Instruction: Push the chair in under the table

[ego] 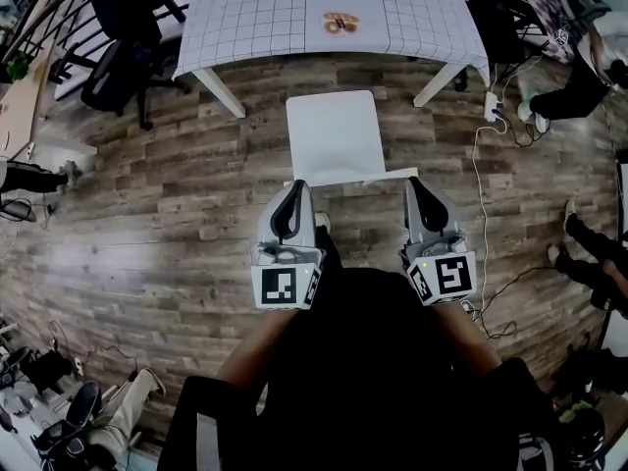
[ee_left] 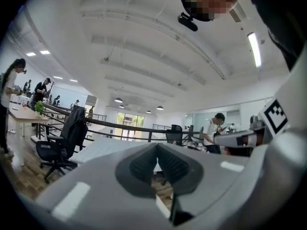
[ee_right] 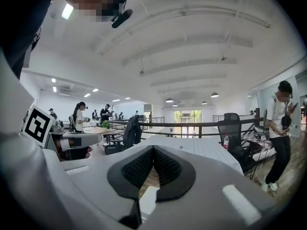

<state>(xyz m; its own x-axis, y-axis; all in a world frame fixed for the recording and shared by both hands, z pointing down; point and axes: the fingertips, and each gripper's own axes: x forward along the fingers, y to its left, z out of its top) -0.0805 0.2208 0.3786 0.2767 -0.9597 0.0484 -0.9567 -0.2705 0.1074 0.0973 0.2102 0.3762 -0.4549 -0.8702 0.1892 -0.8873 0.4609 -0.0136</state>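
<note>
A white chair (ego: pixel 334 135) stands on the wood floor, its seat pointing at the table (ego: pixel 265 8), which is covered with a white gridded cloth. The seat's front edge lies near the table's edge, between the two white table legs. My left gripper (ego: pixel 295 186) is shut with nothing in it, at the left end of the chair's backrest. My right gripper (ego: pixel 416 184) is shut too, at the right end. Whether the tips touch the backrest I cannot tell. In the left gripper view the closed gripper (ee_left: pixel 157 145) points at the table (ee_left: pixel 105 147). The right gripper (ee_right: pixel 153 148) faces the table (ee_right: pixel 201 147).
A black office chair (ego: pixel 118 57) stands left of the table. A power strip (ego: pixel 491 106) and cables run along the floor at the right, near seated people's feet (ego: pixel 569 224). A small brown object (ego: pixel 340 23) lies on the table. A person (ee_right: pixel 280 133) stands at the right.
</note>
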